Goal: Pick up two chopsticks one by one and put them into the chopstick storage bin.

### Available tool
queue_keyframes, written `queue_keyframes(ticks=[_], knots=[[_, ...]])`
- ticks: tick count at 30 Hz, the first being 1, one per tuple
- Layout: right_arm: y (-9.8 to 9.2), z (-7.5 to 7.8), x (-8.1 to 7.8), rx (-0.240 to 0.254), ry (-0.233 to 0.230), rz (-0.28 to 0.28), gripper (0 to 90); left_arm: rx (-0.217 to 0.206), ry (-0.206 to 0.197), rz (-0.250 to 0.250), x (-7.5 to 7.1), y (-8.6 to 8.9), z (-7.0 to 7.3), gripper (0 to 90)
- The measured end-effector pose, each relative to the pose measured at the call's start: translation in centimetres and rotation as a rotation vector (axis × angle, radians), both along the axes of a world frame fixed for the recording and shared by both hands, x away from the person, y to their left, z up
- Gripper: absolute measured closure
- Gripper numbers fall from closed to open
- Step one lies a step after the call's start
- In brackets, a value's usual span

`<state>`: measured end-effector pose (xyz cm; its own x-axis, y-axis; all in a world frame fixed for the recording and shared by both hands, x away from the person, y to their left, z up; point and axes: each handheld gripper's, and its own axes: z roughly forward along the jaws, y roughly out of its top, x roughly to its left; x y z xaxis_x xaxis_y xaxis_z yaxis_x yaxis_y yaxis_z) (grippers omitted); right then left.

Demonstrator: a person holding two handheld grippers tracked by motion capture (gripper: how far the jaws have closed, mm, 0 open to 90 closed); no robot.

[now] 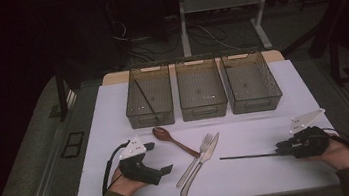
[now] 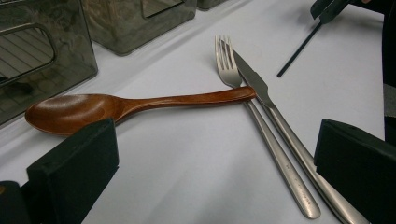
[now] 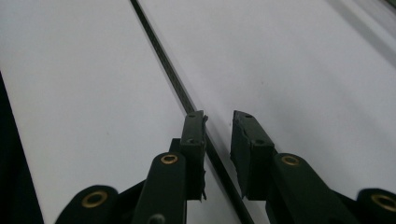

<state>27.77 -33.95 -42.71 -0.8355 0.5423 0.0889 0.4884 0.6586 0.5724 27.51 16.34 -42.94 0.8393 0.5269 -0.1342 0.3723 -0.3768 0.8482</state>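
Here the black chopstick lies flat on the white table, pointing from your right gripper toward the knife. In the right gripper view it runs between the two jaws, which stand narrowly apart with a gap on either side, so nothing is clamped. Left of it, the knife and fork lie side by side, and the wooden spoon has its handle end over them. Your left gripper rests beside them, jaws spread wide and holding nothing. Three clear bins line the far edge, well apart.
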Motion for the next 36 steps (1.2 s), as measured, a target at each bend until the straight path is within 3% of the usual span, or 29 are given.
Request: queue_keyframes(ticks=[17, 25, 32, 36], knots=[[0.3, -0.8, -0.2, -0.042, 0.001, 0.06, 80.5, 0.0, -0.001, -0.001, 0.0, 0.0, 0.0, 0.0], [0.5, -0.7, -0.3, -0.052, 0.029, 0.073, 81.8, 0.0, -0.001, -0.001, 0.0, 0.0, 0.0, 0.0], [0.9, -0.6, -0.8, -0.11, -0.024, 0.147, 82.0, -0.002, -0.003, -0.004, -0.1, -0.1, 0.0, 0.0], [1.1, -0.5, -0.9, -0.123, -0.026, 0.164, 82.9, -0.001, -0.002, -0.004, -0.1, -0.1, 0.0, 0.0]])
